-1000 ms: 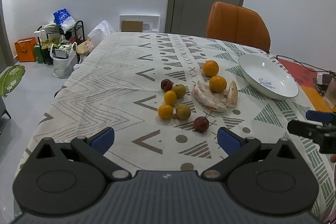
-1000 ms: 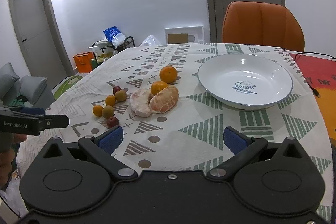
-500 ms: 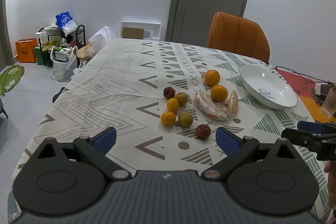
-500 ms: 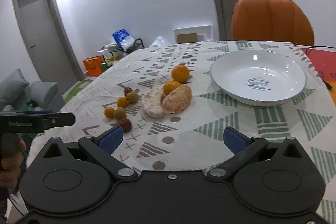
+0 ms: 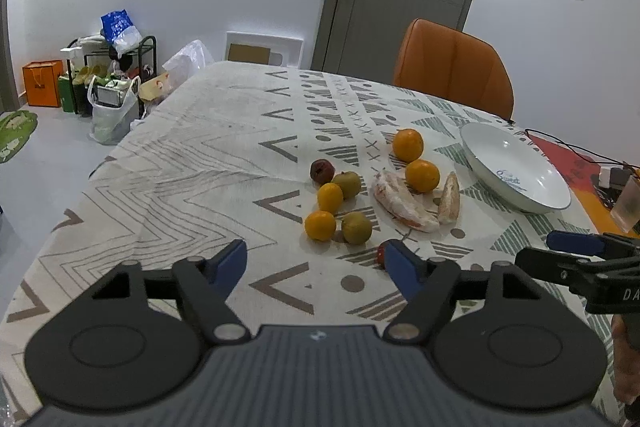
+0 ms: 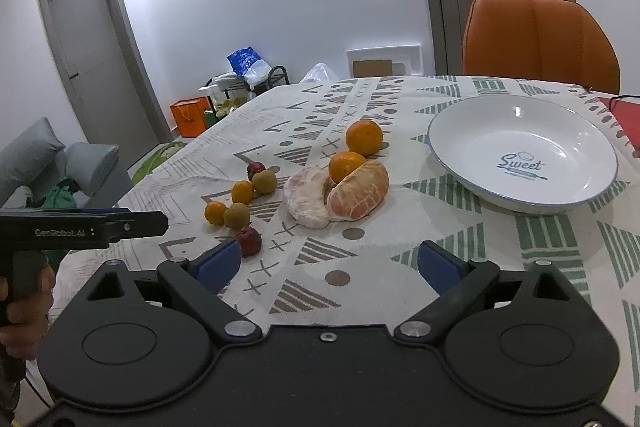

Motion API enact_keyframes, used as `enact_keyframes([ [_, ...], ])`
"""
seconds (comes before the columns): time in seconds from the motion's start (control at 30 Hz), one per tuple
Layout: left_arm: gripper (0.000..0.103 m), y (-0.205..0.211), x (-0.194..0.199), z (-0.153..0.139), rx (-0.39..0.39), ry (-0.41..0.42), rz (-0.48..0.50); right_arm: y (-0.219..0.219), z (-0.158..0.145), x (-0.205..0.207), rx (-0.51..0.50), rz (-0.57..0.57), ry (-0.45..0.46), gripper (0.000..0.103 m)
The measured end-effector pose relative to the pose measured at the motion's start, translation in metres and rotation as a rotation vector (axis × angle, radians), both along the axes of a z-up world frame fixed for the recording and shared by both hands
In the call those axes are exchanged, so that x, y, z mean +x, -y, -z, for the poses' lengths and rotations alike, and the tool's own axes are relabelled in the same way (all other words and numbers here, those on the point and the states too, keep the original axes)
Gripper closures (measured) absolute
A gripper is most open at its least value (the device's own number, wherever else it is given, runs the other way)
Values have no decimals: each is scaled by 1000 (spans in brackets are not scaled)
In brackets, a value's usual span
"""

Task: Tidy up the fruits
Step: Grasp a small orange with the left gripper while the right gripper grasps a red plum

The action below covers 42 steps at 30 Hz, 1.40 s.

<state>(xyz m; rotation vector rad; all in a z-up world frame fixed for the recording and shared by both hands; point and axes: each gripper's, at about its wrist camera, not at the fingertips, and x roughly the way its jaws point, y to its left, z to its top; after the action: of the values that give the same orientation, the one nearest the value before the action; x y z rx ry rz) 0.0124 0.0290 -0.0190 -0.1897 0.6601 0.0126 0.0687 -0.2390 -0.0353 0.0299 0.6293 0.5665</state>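
Right view alone shows the pomelo [image 6: 358, 193] halves' peeled faces. Fruits cluster mid-table [image 5: 208, 163], beside the empty plate [image 6: 472, 171]. Left gripper [image 5: 316, 263] and right gripper [image 6: 330, 261] fingers spread, holding nothing.

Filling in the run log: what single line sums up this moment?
left hand-held gripper: open, empty | right hand-held gripper: open, empty | plate: no fruit in it | fruit on tablecloth beside plate

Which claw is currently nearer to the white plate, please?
Right. The right claw faces the white plate just ahead to its right; the left claw sits farther off, behind the small fruits.
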Motion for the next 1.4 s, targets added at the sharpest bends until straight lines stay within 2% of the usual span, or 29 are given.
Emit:
enact_keyframes([
  [0.1,42,-3,7,6,-10,-16,-8,-4,3,5,-5,-1,-9,13],
  [0.27,44,-8,15,14,-18,-26,-16,-8,8,14,0,-15,-27,16],
  [0.4,51,-10,24,19,-21,-32,-17,-14,12,22,4,-32,-43,21],
  [0.73,53,-9,42,26,-24,-21,17,-30,20,35,12,-74,-79,32],
  [0.83,60,-9,48,30,-31,-28,27,-34,21,36,14,-89,-87,34],
  [1.07,64,-11,54,36,-44,-17,46,-46,22,36,12,-120,-98,39],
  [1.13,70,-11,54,37,-43,-10,53,-50,23,36,9,-131,-100,42],
  [1.2,81,-13,54,38,-55,-5,58,-54,25,36,3,-141,-104,46],
  [1.4,81,-15,49,34,-51,25,70,-63,27,37,-1,-165,-111,52],
])
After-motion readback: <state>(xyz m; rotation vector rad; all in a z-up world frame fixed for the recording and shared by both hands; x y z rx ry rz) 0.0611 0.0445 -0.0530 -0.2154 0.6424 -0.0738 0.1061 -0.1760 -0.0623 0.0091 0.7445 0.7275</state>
